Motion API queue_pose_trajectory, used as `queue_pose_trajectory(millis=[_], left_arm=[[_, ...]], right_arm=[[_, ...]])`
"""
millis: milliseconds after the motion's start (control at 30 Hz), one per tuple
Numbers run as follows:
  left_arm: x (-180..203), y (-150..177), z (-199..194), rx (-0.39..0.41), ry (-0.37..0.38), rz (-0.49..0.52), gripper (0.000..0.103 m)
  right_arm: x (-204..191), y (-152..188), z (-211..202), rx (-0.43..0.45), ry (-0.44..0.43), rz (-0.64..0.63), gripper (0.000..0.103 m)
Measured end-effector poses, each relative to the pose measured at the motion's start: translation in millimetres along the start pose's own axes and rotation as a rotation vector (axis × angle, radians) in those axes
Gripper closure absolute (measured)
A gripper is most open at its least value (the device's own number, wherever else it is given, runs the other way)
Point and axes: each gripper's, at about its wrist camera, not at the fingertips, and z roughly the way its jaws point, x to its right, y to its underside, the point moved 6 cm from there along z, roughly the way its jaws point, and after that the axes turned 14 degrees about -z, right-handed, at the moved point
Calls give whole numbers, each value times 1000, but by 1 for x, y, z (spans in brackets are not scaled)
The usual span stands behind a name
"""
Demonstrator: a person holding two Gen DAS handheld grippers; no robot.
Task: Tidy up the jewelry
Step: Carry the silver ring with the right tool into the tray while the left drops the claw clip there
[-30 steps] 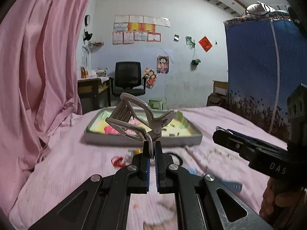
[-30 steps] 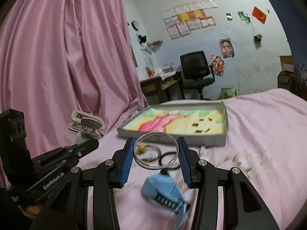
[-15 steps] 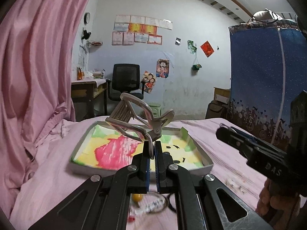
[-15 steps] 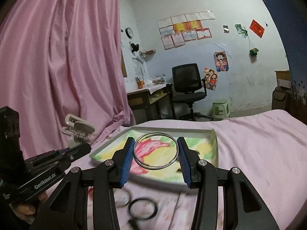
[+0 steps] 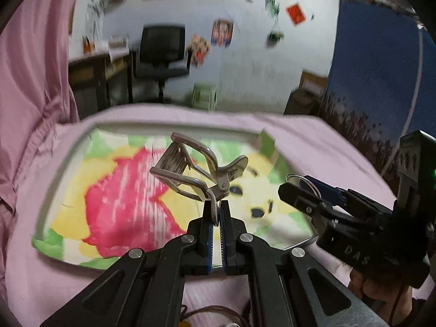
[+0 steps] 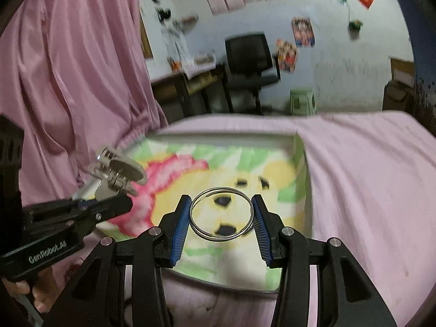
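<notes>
Silver clip: a metal hair clip point(image 5: 199, 169) stands tilted above the left gripper point(image 5: 215, 218), pinched by its tail end between the two blue pads, which are nearly together.
Ring: a thin silver ring point(image 6: 221, 214) sits flat between the right gripper point(image 6: 221, 227) fingers, touching both blue pads; the jaws are spread only as wide as the ring.
Tray: a shallow tray point(image 6: 226, 137) with a pink, yellow and green picture lining lies on the pink bedsheet point(image 6: 368, 179), below both tools.
Position: clip and ring both hang over the tray's inside, apart from each other.
Background: pink curtain point(image 6: 68, 62), black office chair point(image 6: 250, 60); blurred.
</notes>
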Motion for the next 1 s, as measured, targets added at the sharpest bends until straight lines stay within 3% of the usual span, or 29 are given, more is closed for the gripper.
queue_pose_trajectory(millis=[133,267,533,667,800,1000], left_arm=[[-6,7,23,-117,-19,-25,98],[-14,15,33,-177,-29,-55,98],[-19,21,33,-185,-26,-66,98],[-22,19,24,-156,2,-106,95],[-27,19,14,-129,23,-137,88],[-26,20,-11,-34,40,-156,64]], right_arm=[[3,11,17,-80,-10,2,63],[3,21,28,-139,-20,12,62],[4,28,37,-172,-27,10,62],[4,25,32,-135,-24,24,52],[6,22,17,-81,-13,24,51],[0,12,-19,46,20,-11,33]])
